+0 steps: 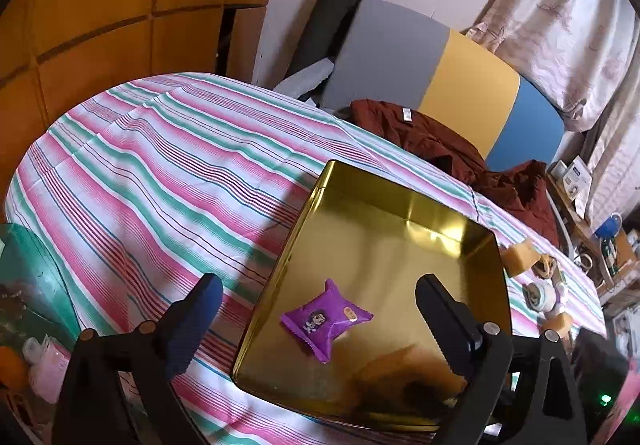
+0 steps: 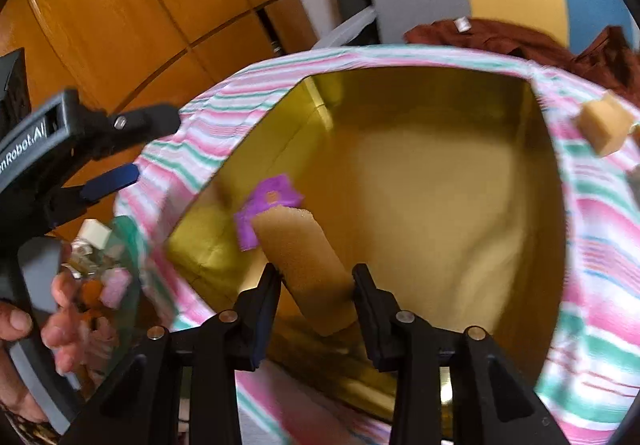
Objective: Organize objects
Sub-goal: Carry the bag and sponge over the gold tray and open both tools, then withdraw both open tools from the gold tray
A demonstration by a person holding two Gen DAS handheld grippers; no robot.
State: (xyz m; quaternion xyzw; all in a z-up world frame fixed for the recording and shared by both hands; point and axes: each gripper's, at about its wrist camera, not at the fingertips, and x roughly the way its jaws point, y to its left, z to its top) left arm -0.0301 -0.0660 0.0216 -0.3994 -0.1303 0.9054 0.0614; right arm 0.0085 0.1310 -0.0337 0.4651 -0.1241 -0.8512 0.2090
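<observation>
Lying flat in the gold tin (image 1: 460,241) at lower centre of the left wrist view is a purple snack packet (image 1: 326,319), on the tin floor, nothing touching it. Left tongs (image 1: 318,303) stand wide, one blue-padded finger over the striped tablecloth (image 1: 160,165) at lower left, the other over the tin at lower right; packet sits between them in the frame but the pads are clear of it, nothing held.

Right wrist view: right tongs (image 2: 316,277) at bottom centre are narrow, clamped on a tan sponge block (image 2: 304,265), which sticks up and to the left from between the pads. Its far end overlaps the purple packet (image 2: 276,197) in the frame; contact can't be told, pic is blurred. Sponge hangs over the tin interior (image 2: 440,185).

Left tongs also show at the left edge of this view (image 2: 132,149), w/ a hand (image 2: 48,309) on the grey grip at lower left.

Another tan sponge cube (image 2: 606,129) lies on the cloth at upper right, outside the tin; in the left view it is just past the tin's right edge (image 1: 518,257), w/ more small items below it along the table edge. A brown garment (image 1: 452,141) lies at the far side of the table.
</observation>
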